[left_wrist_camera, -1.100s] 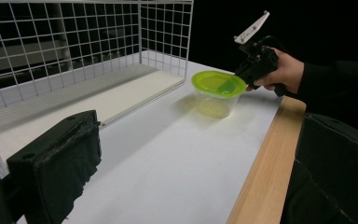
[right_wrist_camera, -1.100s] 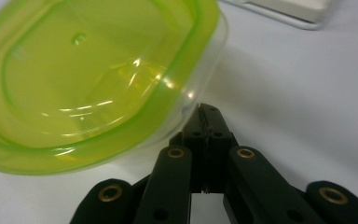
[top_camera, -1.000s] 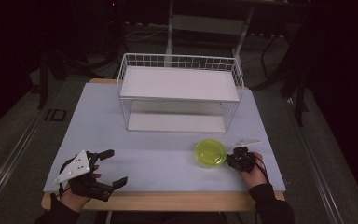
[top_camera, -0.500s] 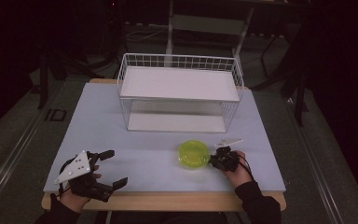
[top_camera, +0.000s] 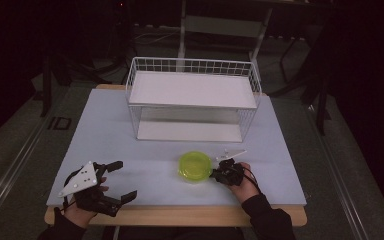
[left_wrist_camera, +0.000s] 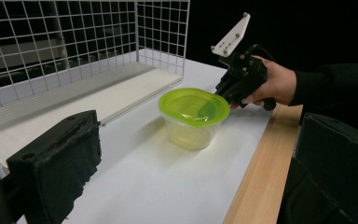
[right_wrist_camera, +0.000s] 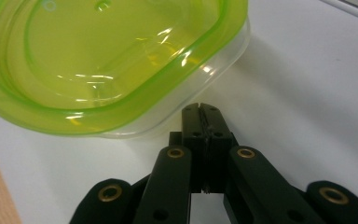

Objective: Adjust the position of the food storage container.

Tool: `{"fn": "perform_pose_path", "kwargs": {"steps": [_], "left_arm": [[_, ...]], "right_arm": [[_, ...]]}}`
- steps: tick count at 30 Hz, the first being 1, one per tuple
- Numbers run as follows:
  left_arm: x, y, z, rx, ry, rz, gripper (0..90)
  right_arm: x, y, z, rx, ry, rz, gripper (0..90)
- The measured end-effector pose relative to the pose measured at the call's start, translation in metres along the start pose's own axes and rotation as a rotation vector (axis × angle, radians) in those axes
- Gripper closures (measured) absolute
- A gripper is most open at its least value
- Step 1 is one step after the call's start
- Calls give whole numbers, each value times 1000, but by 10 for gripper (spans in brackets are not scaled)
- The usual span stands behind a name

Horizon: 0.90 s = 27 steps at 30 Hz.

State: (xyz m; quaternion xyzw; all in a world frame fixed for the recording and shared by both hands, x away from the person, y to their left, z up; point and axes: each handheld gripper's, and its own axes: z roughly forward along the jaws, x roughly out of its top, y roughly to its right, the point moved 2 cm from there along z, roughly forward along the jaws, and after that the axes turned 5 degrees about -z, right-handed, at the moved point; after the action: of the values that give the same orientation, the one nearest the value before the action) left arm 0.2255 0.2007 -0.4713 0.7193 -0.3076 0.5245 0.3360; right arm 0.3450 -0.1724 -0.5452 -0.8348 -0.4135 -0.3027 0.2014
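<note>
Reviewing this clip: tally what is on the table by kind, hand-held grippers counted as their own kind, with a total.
Lidded container, clear tub with green lid: 1
White wire rack with two shelves: 1
Hand-held grippers: 2, the left gripper open, the right gripper shut against the container's side
Total: 4

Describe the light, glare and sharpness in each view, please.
High view: dim, dark room around the lit table. Left gripper view: bright, its near jaws soft, tub sharp. Right gripper view: white glare streaks on the lid, close and slightly soft.
</note>
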Motion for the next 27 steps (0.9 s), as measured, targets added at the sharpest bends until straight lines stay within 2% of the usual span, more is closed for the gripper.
{"fn": "perform_pose_path", "kwargs": {"steps": [15, 19, 20, 21, 24, 26, 27], "left_arm": [[0, 0, 1, -7, -4, -2, 8], [0, 1, 0, -5, -4, 1, 8], [0, 1, 0, -5, -4, 1, 8], [0, 1, 0, -5, 0, 0, 8], [0, 0, 1, -14, 6, -6, 8], [0, 0, 1, -20, 3, -11, 8], [0, 1, 2, -26, -1, -9, 8]], "right_arm": [[8, -8, 8, 5, -5, -36, 876], [7, -6, 4, -19, -16, -48, 855], [7, -6, 2, -50, -34, -61, 851], [7, -6, 2, -50, -34, -61, 851], [7, -4, -8, -71, -15, -42, 828], [9, -4, -18, -99, -4, -58, 785], [11, -4, -32, -116, 14, -60, 712]]}}
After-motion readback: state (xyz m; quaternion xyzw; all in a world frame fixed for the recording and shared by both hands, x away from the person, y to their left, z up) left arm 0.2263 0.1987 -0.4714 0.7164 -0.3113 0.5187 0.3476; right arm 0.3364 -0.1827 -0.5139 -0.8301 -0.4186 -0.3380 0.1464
